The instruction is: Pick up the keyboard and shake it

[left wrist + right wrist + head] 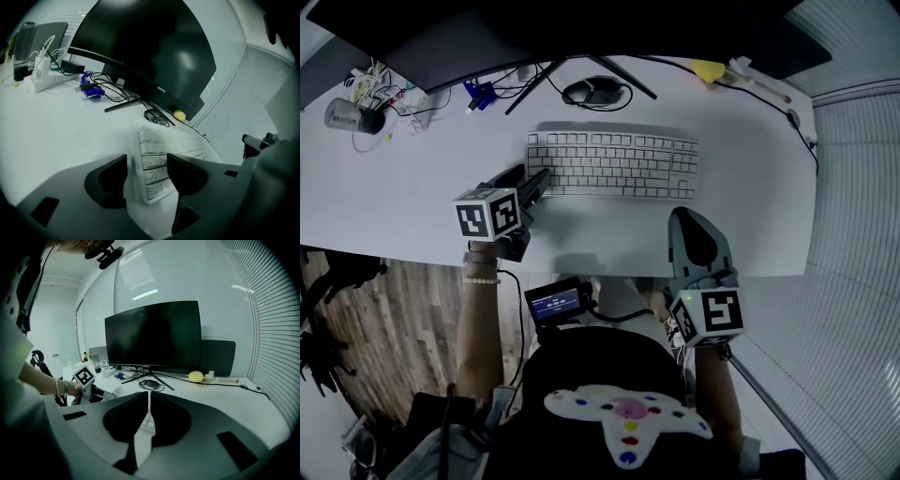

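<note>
We see the white keyboard [614, 166] lying flat on the middle of the pale surface [394, 197], its long side parallel to the front edge. The left gripper [539, 183] reaches in at the keyboard's left end. In the left gripper view its jaws stand wide, with the keyboard's near corner [154, 150] between them and a gap showing on each side. The right gripper [689, 214] sits near the surface's front edge, just short of the keyboard's right end and pointing toward it. In the right gripper view its jaws [147, 401] are drawn to a narrow slit with nothing in it. Toward the back edge we see a dark monitor [152, 336] on a splayed stand, a black mouse [592, 92] behind the keyboard, and tangled cables at the back left corner.
</note>
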